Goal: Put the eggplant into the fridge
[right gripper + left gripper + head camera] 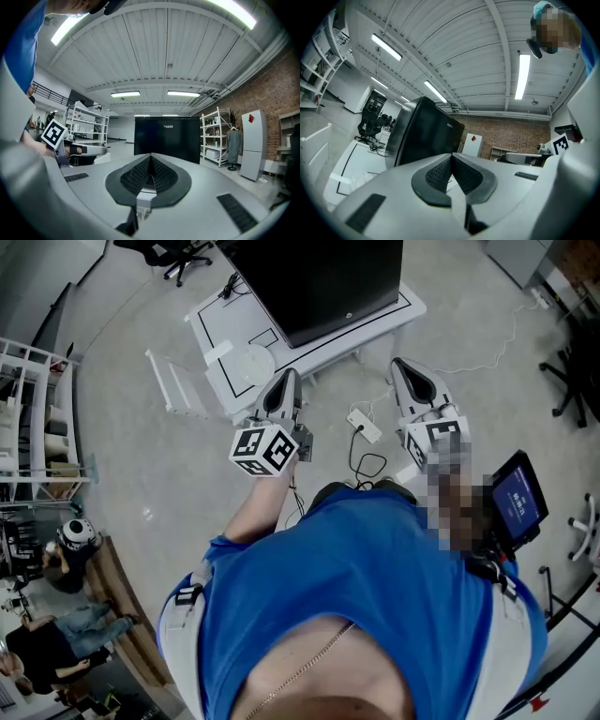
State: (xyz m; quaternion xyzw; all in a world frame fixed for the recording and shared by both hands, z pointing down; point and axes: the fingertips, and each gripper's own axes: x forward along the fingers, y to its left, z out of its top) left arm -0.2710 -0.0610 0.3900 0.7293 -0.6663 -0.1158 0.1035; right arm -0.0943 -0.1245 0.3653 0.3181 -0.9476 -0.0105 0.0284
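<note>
Pre-pick: left tongs and right tongs both fully closed, empty, aimed level at black fridge. No eggplant in view. Next: locate eggplant, open 1 tongs.

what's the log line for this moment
left tongs: shut, empty | right tongs: shut, empty | eggplant: not in view | black cabinet: ahead

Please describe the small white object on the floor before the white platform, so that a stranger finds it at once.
Start at the big black fridge standing on the white platform. On the grey floor just in front of that platform lies a white power strip. It alone has a black cable looping away from it.
</note>
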